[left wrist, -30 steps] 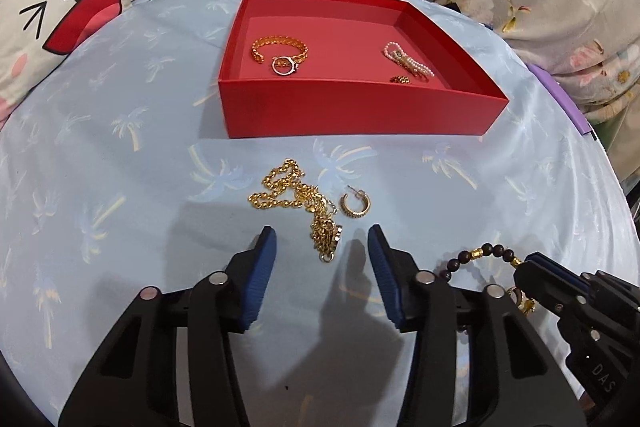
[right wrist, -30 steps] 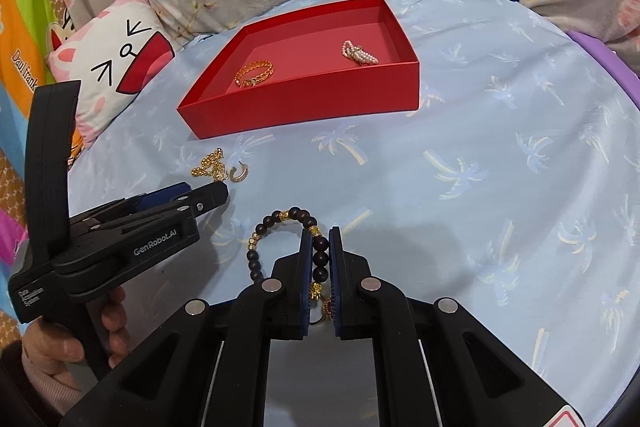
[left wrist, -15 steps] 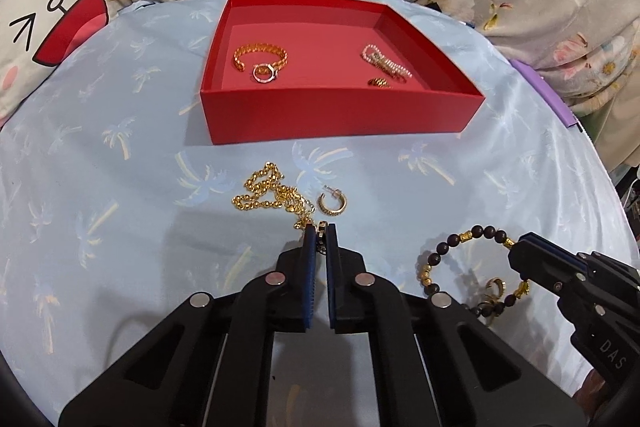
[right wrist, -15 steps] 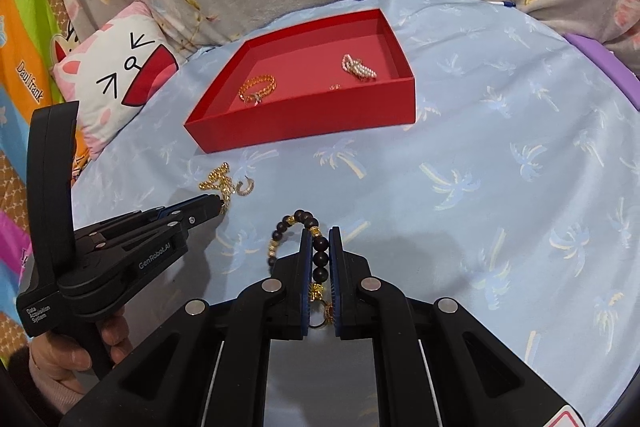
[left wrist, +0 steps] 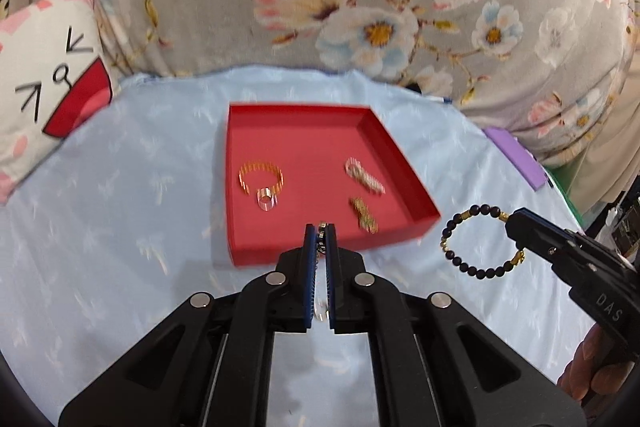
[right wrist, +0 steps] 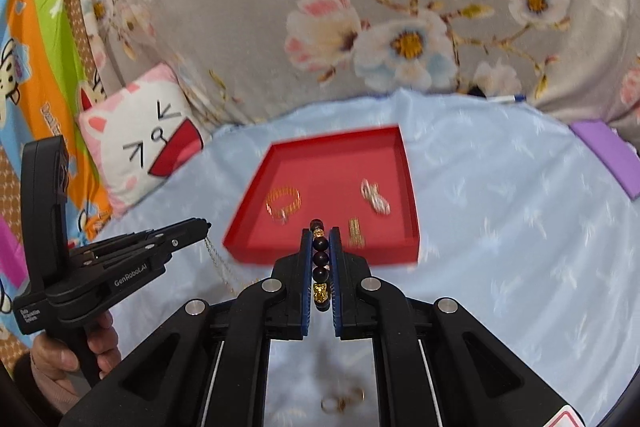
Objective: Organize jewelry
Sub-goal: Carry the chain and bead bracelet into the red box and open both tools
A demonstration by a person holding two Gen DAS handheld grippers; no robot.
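Black plastic tongs [left wrist: 319, 227] with blue ribbed pads [right wrist: 306, 267], round silver screws and white "GenRobot.AI" lettering on one side

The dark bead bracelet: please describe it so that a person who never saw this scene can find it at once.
Find the red tray on the pale blue cloth. Just right of it, in the left wrist view, the right gripper holds the dark bead bracelet in the air. Unlike the gold and pearl pieces in the tray, it is a ring of black beads with a few gold ones.

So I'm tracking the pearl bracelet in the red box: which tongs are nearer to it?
Hard to call; neither is clearly nearer. Left tongs and right tongs, each clamping jewelry, both hover near the front wall, short of the pearl bracelet.
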